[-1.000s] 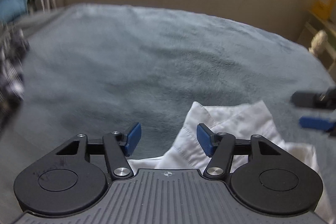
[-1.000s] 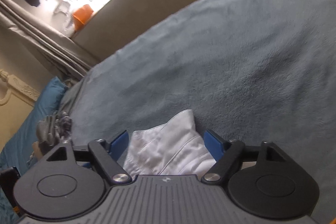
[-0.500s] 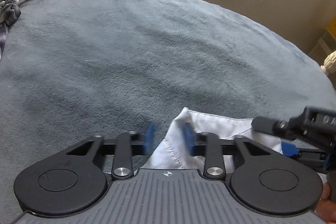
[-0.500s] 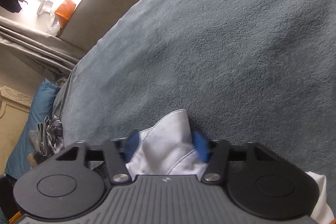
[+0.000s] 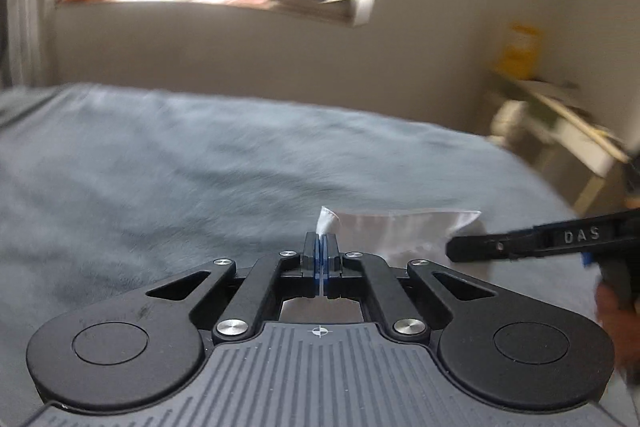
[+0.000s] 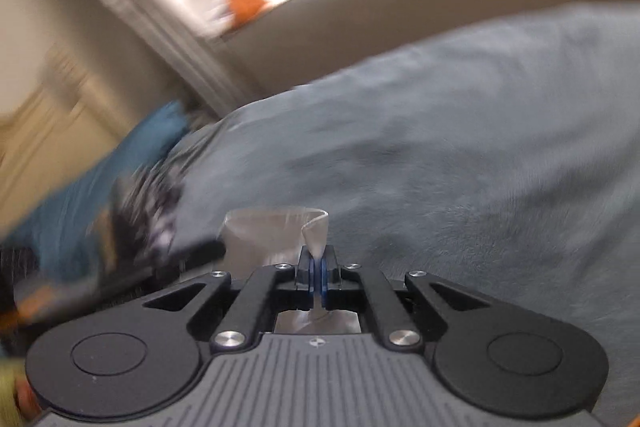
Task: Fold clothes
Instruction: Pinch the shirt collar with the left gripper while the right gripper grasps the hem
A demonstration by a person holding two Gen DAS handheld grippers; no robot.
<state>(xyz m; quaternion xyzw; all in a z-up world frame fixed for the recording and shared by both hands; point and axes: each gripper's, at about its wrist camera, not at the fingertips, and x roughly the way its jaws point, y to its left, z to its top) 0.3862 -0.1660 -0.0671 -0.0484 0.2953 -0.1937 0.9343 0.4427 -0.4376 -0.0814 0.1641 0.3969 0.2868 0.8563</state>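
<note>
Above the fuzzy grey blanket (image 5: 200, 167), both the left gripper (image 5: 321, 247) and right gripper (image 6: 316, 269) were clamped on the smooth white shirt (image 5: 400, 231), its edge stretched between them.

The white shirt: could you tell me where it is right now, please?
The white shirt hangs stretched between the left gripper and right gripper, pinched in both jaws above the grey blanket.
</note>
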